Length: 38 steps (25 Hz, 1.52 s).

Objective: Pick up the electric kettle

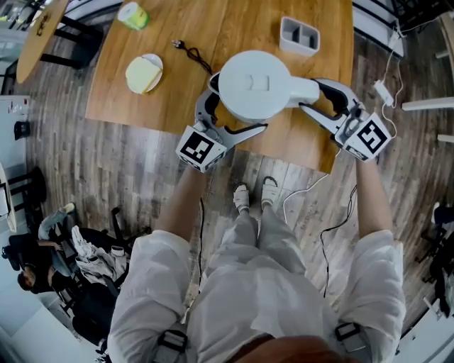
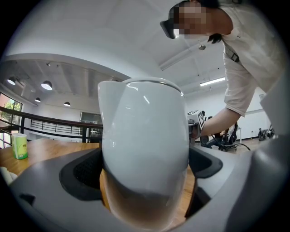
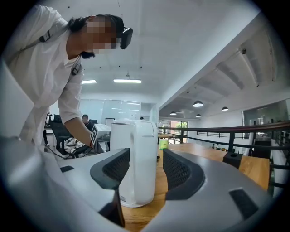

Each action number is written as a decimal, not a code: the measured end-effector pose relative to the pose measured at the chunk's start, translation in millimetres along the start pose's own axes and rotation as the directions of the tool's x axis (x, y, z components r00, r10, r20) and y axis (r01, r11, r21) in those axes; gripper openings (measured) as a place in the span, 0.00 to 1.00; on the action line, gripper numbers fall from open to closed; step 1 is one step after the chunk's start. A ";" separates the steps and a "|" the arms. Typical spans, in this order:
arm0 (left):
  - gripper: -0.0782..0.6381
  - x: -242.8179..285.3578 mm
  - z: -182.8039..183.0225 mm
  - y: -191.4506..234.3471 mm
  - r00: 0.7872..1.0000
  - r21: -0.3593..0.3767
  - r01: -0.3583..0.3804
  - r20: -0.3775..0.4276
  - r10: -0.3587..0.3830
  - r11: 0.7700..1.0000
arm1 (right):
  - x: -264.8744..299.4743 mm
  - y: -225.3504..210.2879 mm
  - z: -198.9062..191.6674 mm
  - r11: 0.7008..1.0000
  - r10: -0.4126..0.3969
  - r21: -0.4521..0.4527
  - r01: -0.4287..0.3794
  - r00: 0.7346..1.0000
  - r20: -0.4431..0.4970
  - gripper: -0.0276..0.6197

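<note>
Left tool [image 2: 145, 181] points level at the white plastic electric kettle [image 1: 254, 85], with the rounded body and spout filling the space between its jaws. Its dark pads lie close against both sides of the kettle body, so it has hold of the kettle low down. Right tool [image 3: 146, 170] comes in from the opposite side with its jaws spread wide. The kettle's upright white handle stands between the two ribbed pads, and a clear gap shows beside the pad on the right of the right gripper view, so this tool grips nothing.

In the head view the kettle sits near the front edge of the light brown wooden worktop [image 1: 142, 99], lid up, with its handle pointing toward the right tool. In the right gripper view its base rests on the wood.

Farther back on the worktop, well apart from the kettle, are a small white plate [image 1: 144, 73] carrying something pale yellow, a green and white container [image 1: 133, 15], a grey two-compartment holder [image 1: 299, 35] and a black plug with its cable [image 1: 188, 51]
</note>
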<state>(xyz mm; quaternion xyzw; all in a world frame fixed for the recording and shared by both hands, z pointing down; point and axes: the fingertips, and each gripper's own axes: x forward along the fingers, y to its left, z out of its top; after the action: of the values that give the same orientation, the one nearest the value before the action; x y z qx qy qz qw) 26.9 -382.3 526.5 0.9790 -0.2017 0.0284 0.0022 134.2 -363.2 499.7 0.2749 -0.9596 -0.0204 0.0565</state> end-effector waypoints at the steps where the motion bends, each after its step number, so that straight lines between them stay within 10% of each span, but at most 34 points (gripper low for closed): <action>1: 0.92 -0.3 0.2 -0.4 1.000 0.002 0.003 -0.003 -0.003 1.000 | 2.0 0.8 0.8 1.000 0.014 -0.009 -0.014 1.000 -0.003 0.40; 28: 0.92 0.8 5.4 0.0 0.998 -0.026 0.053 0.017 -0.052 0.998 | 24.2 9.6 -5.9 0.990 0.141 -0.003 -0.141 0.990 0.023 0.26; 38: 0.92 2.7 7.1 2.0 0.997 -0.033 0.066 0.031 -0.065 0.997 | 25.0 20.3 -17.0 0.937 0.347 0.046 -0.346 0.938 -0.026 0.21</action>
<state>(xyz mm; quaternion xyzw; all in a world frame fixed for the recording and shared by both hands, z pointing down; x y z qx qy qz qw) 28.9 -385.3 519.5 0.9853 -0.1698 0.0104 0.0169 104.5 -359.3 520.4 0.1032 -0.9921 0.0138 0.0696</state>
